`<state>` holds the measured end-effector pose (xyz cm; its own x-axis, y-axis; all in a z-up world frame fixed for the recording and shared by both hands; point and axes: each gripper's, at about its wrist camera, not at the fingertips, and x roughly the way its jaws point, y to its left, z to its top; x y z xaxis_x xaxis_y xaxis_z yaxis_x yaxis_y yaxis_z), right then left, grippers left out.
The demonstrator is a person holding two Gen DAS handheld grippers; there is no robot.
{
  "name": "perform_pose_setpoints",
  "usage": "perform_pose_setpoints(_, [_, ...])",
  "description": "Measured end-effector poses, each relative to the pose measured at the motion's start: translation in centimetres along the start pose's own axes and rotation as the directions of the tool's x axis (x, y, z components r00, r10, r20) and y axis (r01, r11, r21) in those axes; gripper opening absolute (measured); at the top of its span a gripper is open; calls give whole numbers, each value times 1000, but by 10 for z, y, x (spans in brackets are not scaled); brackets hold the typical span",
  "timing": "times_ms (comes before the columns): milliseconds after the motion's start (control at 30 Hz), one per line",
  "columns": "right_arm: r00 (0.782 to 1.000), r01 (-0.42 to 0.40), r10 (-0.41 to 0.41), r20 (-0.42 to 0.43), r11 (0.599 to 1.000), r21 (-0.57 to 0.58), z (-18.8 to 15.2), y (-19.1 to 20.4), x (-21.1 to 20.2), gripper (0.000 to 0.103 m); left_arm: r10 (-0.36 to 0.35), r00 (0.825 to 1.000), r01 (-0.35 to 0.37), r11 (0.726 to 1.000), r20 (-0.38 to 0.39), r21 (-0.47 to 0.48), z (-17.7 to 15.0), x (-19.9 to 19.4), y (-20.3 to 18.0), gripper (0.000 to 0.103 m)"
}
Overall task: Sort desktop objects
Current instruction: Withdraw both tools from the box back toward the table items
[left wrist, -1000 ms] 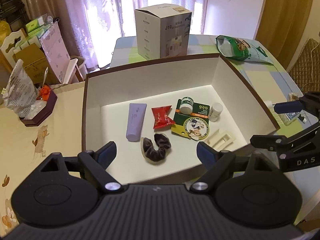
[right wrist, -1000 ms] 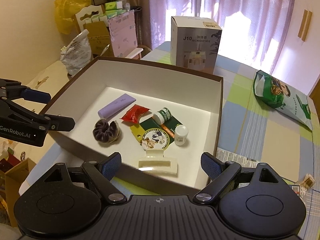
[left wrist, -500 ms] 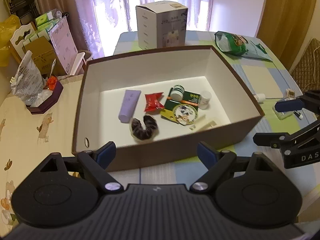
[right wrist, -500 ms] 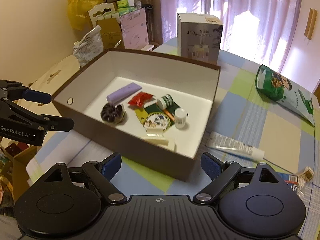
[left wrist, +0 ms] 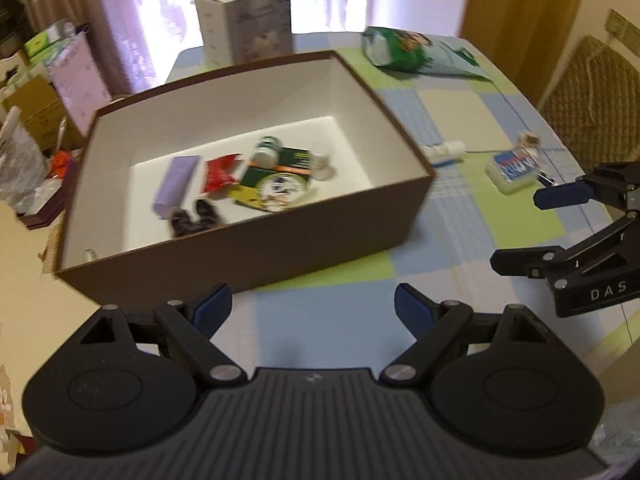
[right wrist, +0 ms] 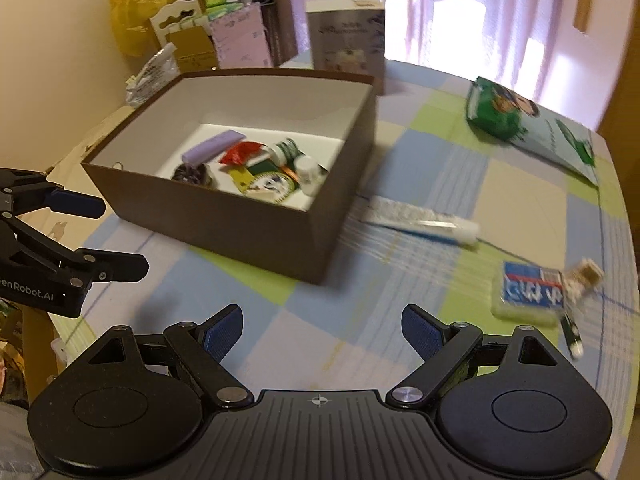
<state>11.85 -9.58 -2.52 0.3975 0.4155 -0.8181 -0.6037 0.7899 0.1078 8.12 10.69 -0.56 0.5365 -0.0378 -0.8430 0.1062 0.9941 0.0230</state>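
A brown cardboard box with a white lining (left wrist: 256,240) stands open-topped on the table with the blue, green and cream checked cloth (right wrist: 436,148), toward its left side and just in front of a tall white carton (right wrist: 346,32) at the far edge. Inside the box lie a lilac plastic tube (left wrist: 176,186), a red foil sachet (left wrist: 219,174), a dark velvet scrunchie (left wrist: 192,220), a green-and-yellow printed card packet (left wrist: 276,186), a green-capped white jar (left wrist: 266,152) and a small white bottle (right wrist: 306,168); motion blur softens their outlines.

On the cloth to the right of the box, just beside its right wall, lies a white toothpaste-like tube with blue print (right wrist: 424,220). Nearer the table's right edge rest a flat blue-and-red labelled packet (right wrist: 530,294), a small pale trinket (right wrist: 582,278) touching its far end, and a thin dark pen-like item (right wrist: 570,332) just beyond its near corner. A green printed plastic bag (right wrist: 520,118) lies at the far right corner.

The left gripper (left wrist: 314,306) hovers above the cloth at the near edge, in front of the box's near wall, its blue-padded tongs spread apart and holding nothing. The right gripper (right wrist: 322,328) hovers to the right of it, facing the cloth between box and packet, its tongs likewise spread apart and empty. Each gripper appears at the margin of the other's view.
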Motion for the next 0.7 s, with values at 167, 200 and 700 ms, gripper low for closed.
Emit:
perform_pose_setpoints(167, [999,32,-31,-14,998,47,-17,-26,-9,92,-44,999,44,998,5,48,4,7,-28,86])
perform_pose_setpoints(200, [999,41,-40,-16,997,59,-20,-32,-11,92,-53,999,53,997,6,60,5,9,-35,86])
perform_pose_setpoints(700, [978,209,-195,-80,947,243,-74,-143,-39,92,-180,984,176,962,-3,209,21,40,-126,84])
